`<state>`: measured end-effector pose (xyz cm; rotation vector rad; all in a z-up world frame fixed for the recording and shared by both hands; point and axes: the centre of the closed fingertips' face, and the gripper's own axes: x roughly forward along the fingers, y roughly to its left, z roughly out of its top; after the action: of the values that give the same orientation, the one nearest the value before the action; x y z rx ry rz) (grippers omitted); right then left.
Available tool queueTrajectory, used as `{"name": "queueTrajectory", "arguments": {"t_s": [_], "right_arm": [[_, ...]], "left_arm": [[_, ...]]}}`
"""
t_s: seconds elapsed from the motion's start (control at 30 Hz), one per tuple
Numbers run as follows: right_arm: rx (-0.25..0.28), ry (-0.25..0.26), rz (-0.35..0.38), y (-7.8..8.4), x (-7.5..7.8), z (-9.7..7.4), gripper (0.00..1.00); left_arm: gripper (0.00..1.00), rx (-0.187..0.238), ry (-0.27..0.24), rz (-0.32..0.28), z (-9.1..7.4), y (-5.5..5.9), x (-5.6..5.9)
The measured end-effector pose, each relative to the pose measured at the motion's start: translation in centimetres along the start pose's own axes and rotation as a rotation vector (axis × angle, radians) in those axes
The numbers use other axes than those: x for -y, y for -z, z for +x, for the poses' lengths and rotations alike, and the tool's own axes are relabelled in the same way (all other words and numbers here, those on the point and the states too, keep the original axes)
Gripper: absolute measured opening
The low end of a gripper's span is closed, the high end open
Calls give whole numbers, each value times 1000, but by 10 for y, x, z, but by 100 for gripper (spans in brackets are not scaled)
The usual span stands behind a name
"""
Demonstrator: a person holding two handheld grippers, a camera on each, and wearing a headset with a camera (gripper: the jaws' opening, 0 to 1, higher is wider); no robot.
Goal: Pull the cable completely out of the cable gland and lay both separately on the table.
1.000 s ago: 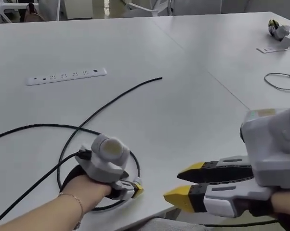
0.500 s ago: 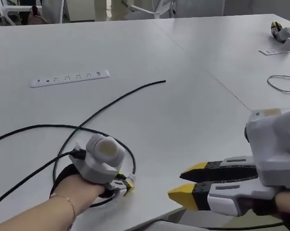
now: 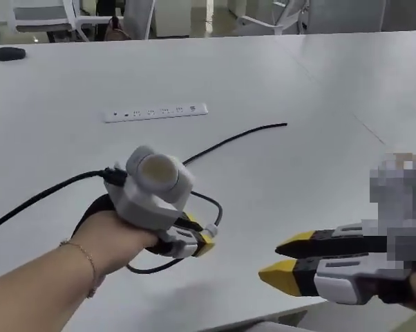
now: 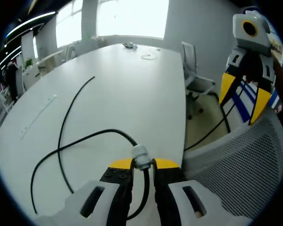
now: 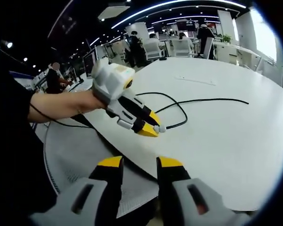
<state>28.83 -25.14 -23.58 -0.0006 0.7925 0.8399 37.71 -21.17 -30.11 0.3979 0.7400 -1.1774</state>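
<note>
A small white cable gland [image 3: 209,230] sits on a long black cable [image 3: 238,137]. My left gripper [image 3: 202,241] is shut on the gland and holds it above the table's near edge, with the cable trailing from it in a loop. In the left gripper view the gland [image 4: 141,157] is pinched between the yellow tips, and the cable [image 4: 71,108] curves across the table. My right gripper [image 3: 276,261] hovers open to the right, apart from the gland. The right gripper view shows its own open jaws [image 5: 139,162] pointing at the left gripper [image 5: 153,129] and the gland [image 5: 159,128].
A white power strip [image 3: 156,111] lies farther back on the white table [image 3: 318,173]. A dark small object [image 3: 10,53] rests at the far left corner. Office chairs stand beyond the table, and a mesh chair [image 4: 235,155] is at the near edge.
My left gripper has lifted off the table with the gland, drawing the cable loop up with it. The right gripper has stayed open in about the same place. The head camera has shifted.
</note>
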Motion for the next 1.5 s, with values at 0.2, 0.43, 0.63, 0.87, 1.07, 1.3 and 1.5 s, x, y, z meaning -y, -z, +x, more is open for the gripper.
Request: {"name": "queueTrajectory", "arguments": {"t_s": [0.2, 0.43, 0.63, 0.87, 1.07, 1.3, 1.5], "right_arm": [[-19, -60, -57, -7, -14, 13, 29], [-23, -117, -125, -20, -32, 23, 29], [-40, -154, -164, -21, -43, 29, 29], [-53, -208, -200, -27, -60, 41, 30], [-64, -285, -217, -34, -75, 45, 31], [-91, -300, -251, -38, -75, 46, 31], [-107, -308, -254, -36, -81, 51, 31]], "left_arm": [[17, 41, -25, -12, -37, 0, 6], [17, 80, -47, -46, -72, 5, 22], [17, 94, -29, -25, -96, 14, 38], [17, 73, -7, 91, -115, 25, 56], [17, 63, 22, 136, -123, 36, 64], [17, 57, 58, 173, -130, 50, 70], [17, 65, 62, 180, -138, 56, 69]]}}
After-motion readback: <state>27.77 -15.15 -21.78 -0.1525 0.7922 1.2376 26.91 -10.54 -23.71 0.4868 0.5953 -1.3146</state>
